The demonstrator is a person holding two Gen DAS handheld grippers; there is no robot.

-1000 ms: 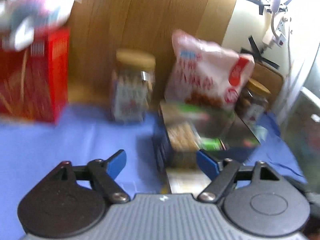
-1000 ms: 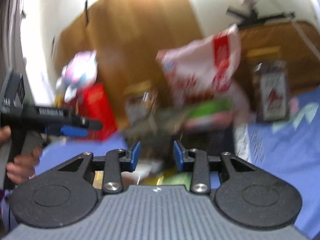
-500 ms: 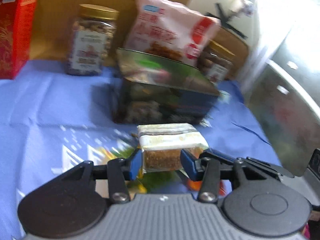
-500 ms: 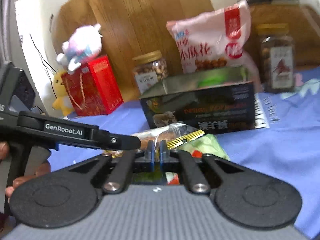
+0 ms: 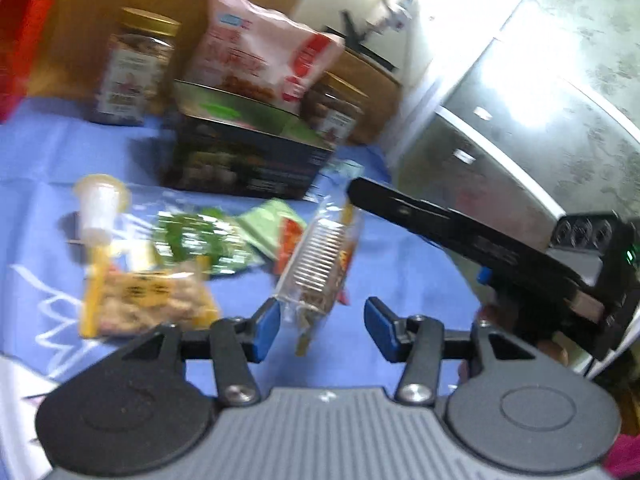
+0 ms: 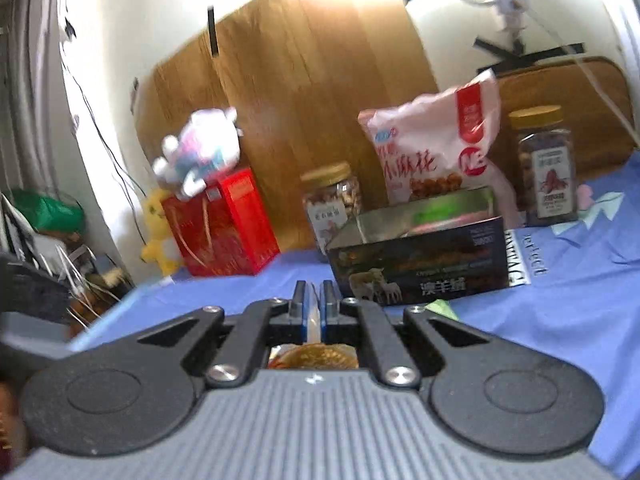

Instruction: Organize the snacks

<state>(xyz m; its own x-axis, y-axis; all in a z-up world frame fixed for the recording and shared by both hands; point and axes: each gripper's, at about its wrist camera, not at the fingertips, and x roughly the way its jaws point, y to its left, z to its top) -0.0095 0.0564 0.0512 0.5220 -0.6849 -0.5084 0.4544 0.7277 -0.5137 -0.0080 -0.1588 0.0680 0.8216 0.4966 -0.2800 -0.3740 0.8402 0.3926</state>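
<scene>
The left gripper hovered low over the blue printed tablecloth with its blue-padded fingers spread wide and nothing between them. Just beyond them hung a clear, ridged plastic snack packet with a gold seam, tilted on end and pinched at its upper edge by the right gripper, which reached in from the right side of the left view. In the right wrist view that gripper's jaws were pressed almost together on a thin strip of the clear wrapper, with a gold part of the packet showing just beneath the fingers.

On the cloth to the near left lay a yellow-edged clear bag of pale nuts. Just beyond it sat a crumpled green foil packet, a light green and orange sachet to its right, and a small clear cup with a pale yellow lid to its left; motion blur left their contact unclear.

Farther back stood an open dark rectangular tin box with printed sides. Behind it leaned a pink and white snack bag with a red label, flanked by a gold-lidded clear jar of nuts on the left and a second gold-lidded jar with darker contents on the right. At the far left a red gift bag carried a white and pink plush toy, with a yellow plush toy beside it.
</scene>
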